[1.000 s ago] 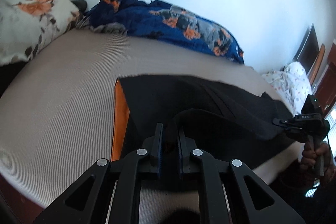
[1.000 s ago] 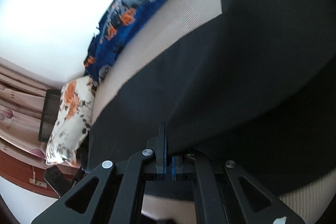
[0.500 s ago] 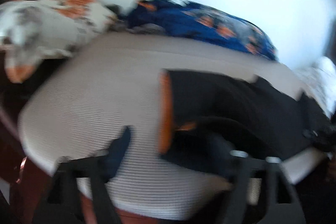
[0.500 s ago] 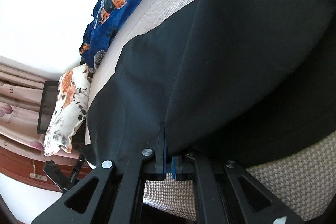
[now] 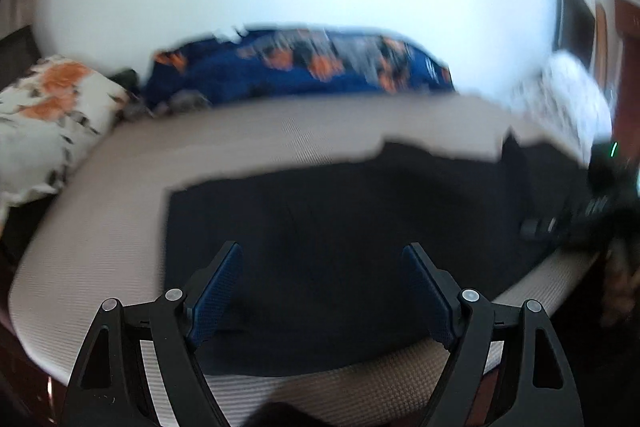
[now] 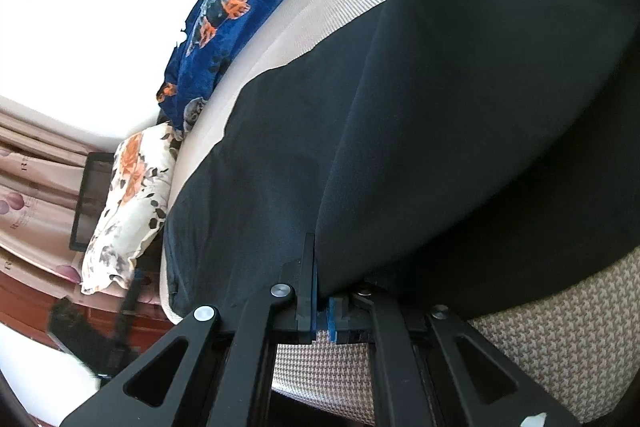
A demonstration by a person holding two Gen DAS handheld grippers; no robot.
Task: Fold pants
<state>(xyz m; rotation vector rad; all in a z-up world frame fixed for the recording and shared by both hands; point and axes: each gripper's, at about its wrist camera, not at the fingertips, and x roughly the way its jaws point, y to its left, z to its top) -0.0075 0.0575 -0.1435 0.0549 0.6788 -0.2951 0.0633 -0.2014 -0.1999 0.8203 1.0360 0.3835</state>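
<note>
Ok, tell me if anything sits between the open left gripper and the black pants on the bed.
Nothing visible does. The left gripper is open right over the black pants, which lie on the bed, with only bare fabric between its fingers.

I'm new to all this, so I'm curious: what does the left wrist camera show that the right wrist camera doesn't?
Only the left wrist view shows the left gripper with its fingers spread wide and nothing between them, and a white patterned bundle at the bed's far right.

Only the right wrist view shows the right gripper pinched shut on the pants' edge, plus pink curtains.

Both show the black pants on the beige bed, the blue blanket and the floral pillow.
</note>
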